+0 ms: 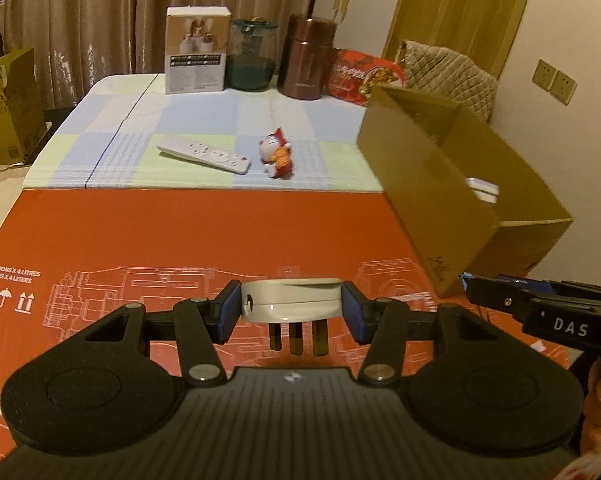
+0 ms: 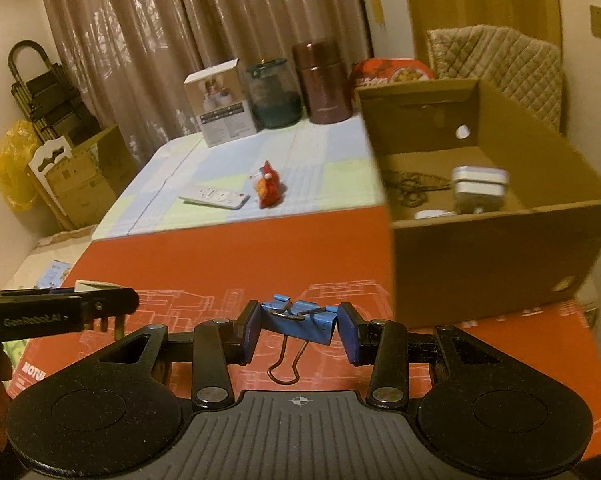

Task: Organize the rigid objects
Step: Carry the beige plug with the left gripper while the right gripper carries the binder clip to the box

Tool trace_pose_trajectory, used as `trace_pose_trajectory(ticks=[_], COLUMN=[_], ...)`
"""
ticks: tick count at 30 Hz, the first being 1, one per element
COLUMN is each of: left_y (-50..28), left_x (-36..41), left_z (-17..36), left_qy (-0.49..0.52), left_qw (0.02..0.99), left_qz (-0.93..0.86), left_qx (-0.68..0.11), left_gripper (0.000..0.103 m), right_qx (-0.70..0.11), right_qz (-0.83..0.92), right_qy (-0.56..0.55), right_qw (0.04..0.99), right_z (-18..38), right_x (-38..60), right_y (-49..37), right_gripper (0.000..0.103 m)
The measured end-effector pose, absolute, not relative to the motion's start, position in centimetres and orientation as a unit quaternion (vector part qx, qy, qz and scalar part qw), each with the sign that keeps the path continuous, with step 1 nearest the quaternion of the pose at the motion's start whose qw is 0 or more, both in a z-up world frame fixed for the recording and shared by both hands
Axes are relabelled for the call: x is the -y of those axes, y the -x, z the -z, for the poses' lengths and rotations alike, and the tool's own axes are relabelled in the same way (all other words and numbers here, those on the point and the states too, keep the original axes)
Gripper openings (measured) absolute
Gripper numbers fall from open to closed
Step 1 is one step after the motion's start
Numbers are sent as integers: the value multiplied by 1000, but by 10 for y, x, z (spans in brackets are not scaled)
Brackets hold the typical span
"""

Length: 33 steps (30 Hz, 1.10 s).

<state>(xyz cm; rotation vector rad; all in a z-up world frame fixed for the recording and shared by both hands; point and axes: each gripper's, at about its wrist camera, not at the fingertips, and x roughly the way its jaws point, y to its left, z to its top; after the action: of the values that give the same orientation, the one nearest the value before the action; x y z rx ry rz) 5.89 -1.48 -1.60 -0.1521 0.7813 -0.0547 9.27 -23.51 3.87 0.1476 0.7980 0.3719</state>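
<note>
My left gripper [image 1: 290, 312] is shut on a white plug adapter [image 1: 292, 300], prongs pointing down, held above the orange board [image 1: 204, 240]. My right gripper [image 2: 298, 326] is shut on a blue binder clip [image 2: 300, 322] with its wire handle hanging down. An open cardboard box [image 2: 500, 256] stands to the right on the board; it also shows in the left wrist view [image 1: 440, 184]. Inside it lie a white charger [image 2: 478, 188], a dark cord and a white item. A white remote [image 1: 204, 154] and a small red toy figure [image 1: 278, 154] lie on the checked tablecloth.
At the table's far edge stand a white product box [image 1: 196, 50], a teal glass jar [image 1: 252, 56], a brown thermos [image 1: 308, 58] and a red tin [image 1: 360, 76]. A quilted chair [image 2: 496, 60] is behind the box. Cardboard boxes [image 2: 84, 176] sit on the floor at left.
</note>
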Motion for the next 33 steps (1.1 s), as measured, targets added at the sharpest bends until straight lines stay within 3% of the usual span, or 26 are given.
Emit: trace_pose_trajectory(ticks=[33], left_y=[-91], left_x=[174], left_z=[-28], left_qy=[46], left_qw=[923], left_qz=[160], left_qx=[-347], left_gripper=[48], right_qx=[-342], right_qz=[-86], right_qy=[-76], right_qw=[933], right_z=[-99], right_x=[385], right_y=[-77], right_gripper=[38])
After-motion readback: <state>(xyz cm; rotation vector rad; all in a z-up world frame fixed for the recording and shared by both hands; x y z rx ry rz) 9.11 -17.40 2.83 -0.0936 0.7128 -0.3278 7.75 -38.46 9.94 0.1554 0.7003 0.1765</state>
